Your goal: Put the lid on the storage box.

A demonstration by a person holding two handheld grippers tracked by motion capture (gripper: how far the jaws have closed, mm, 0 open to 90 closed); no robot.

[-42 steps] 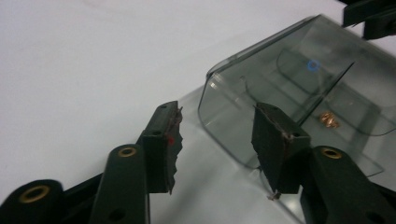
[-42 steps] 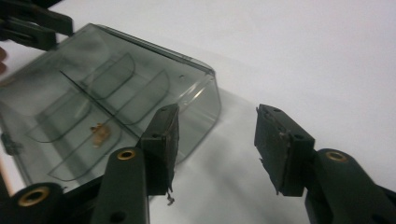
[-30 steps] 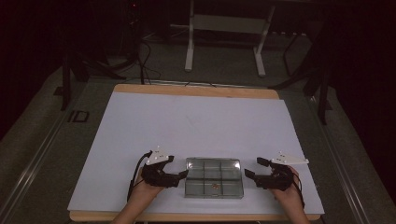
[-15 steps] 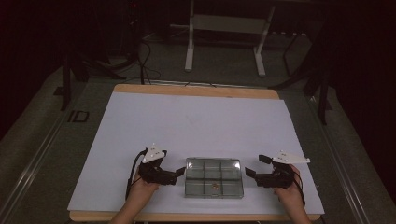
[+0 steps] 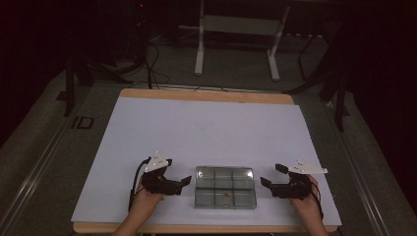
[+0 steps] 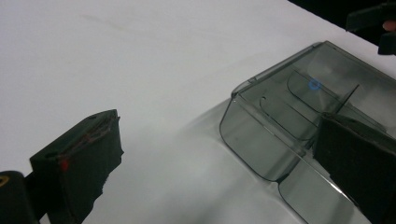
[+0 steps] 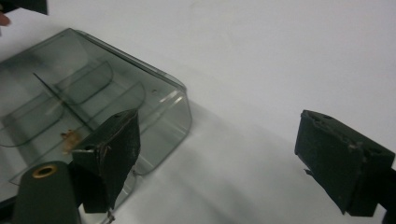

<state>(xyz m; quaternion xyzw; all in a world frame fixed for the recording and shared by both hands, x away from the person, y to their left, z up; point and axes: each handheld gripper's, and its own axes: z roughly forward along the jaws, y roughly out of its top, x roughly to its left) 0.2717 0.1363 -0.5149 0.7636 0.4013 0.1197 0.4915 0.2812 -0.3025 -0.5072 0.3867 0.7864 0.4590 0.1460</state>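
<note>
Both tongs apart and empty, left tongs point(image 5: 186, 182) at 9 o'clock and right tongs point(image 5: 266, 183) at 3 o'clock of the clear smoky plastic compartment box point(image 5: 225, 186) at the white counter's point(image 5: 206, 128) 6 o'clock edge; looks like pre-grasp, next: close in on its ends.

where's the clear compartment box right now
In the high view the clear compartment box lies near the front edge of the white table, midway between the left gripper and the right gripper, touching neither.
</note>
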